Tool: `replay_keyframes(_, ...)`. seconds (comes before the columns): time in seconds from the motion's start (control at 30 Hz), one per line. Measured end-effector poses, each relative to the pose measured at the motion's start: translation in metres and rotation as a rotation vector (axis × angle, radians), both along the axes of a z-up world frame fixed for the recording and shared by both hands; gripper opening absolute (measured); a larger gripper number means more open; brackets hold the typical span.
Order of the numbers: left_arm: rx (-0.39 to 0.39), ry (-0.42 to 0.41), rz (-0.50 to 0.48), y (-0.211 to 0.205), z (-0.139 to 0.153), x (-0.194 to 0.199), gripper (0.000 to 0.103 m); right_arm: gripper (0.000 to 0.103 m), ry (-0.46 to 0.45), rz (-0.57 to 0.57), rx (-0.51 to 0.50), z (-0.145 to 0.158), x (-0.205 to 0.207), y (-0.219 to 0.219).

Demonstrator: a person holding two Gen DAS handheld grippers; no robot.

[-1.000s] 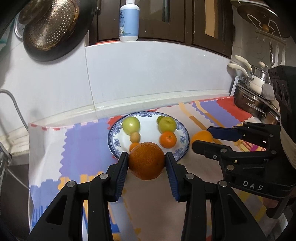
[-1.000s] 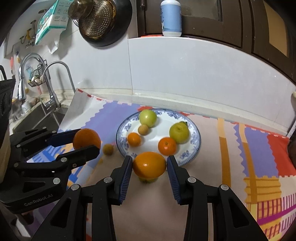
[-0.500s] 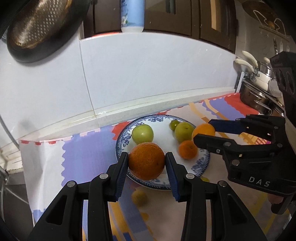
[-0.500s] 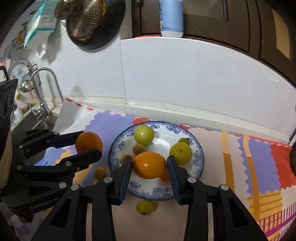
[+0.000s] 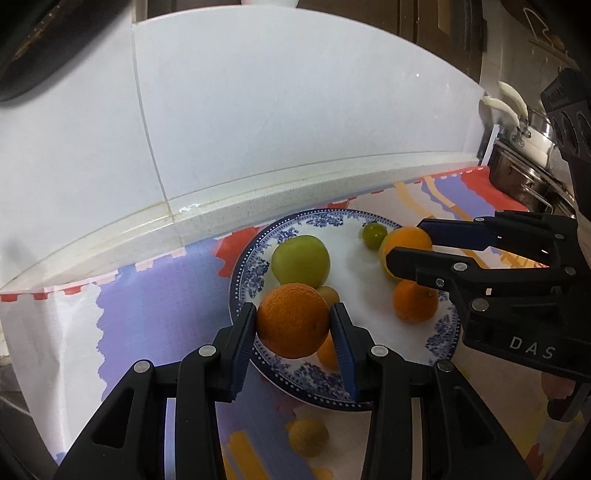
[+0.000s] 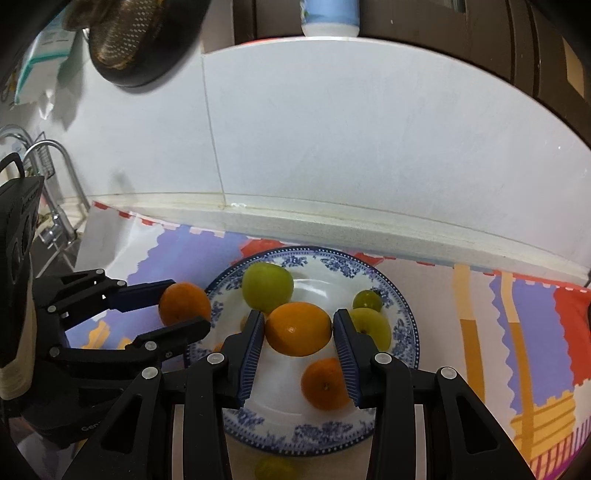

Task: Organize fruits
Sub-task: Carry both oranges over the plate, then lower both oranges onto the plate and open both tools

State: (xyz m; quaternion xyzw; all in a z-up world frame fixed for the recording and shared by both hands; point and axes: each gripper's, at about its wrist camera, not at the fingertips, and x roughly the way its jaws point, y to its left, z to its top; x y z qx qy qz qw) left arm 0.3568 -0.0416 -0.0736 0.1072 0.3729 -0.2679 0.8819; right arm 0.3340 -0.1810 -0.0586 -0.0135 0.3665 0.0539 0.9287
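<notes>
My left gripper (image 5: 293, 325) is shut on a dark orange (image 5: 292, 320) and holds it over the left rim of the blue-patterned plate (image 5: 258, 275). My right gripper (image 6: 298, 328) is shut on a smooth yellow-orange fruit (image 6: 298, 328) above the plate's middle (image 6: 314, 282). On the plate lie a green apple (image 5: 301, 261), a second green apple (image 6: 371, 328), a small green fruit (image 5: 373, 235), a mandarin (image 5: 415, 301) and a small brown fruit (image 5: 330, 294). In the left wrist view the right gripper (image 5: 410, 245) reaches in from the right. The left gripper (image 6: 183, 306) shows at the left of the right wrist view.
A small yellow-green fruit (image 5: 308, 437) lies on the patterned mat (image 5: 155, 295) in front of the plate. The white tiled wall (image 5: 277, 110) stands close behind. Pots (image 5: 524, 155) sit at the right, a tap and sink (image 6: 55, 206) at the left. A bottle (image 6: 330, 16) stands on the ledge above.
Both grippers have carried their fruit forward and down, from in front of the plate to over it. The plate and wall now look larger and nearer.
</notes>
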Motion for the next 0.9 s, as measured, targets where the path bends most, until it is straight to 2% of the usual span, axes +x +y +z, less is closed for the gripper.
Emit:
replay_keyframes(0.5, 0.012, 0.051, -0.046, -0.008, -0.013, 0.017, 0.041, 0.040, 0.033, -0.020, 0.002, -0.010, 0.017, -0.002)
replay_keyframes(0.57, 0.009, 0.040, -0.042, -0.007, -0.011, 0.016, 0.050, 0.040, 0.032, -0.023, 0.003, -0.010, 0.016, -0.003)
replay_keyframes(0.6, 0.006, 0.031, -0.036, -0.006, -0.009, 0.014, 0.052, 0.044, 0.033, -0.035, -0.001, -0.009, 0.016, -0.004)
replay_keyframes(0.63, 0.003, 0.025, -0.032, -0.005, -0.007, 0.013, 0.053, 0.053, 0.035, -0.050, 0.000, -0.008, 0.014, -0.005)
replay_keyframes(0.67, 0.000, 0.020, -0.029, -0.004, -0.004, 0.011, 0.053, 0.055, 0.033, -0.058, 0.003, -0.007, 0.013, -0.006)
replay_keyframes(0.9, -0.016, -0.058, 0.004, 0.004, 0.021, -0.016, 0.058, 0.055, -0.015, -0.089, -0.015, 0.009, -0.014, -0.007)
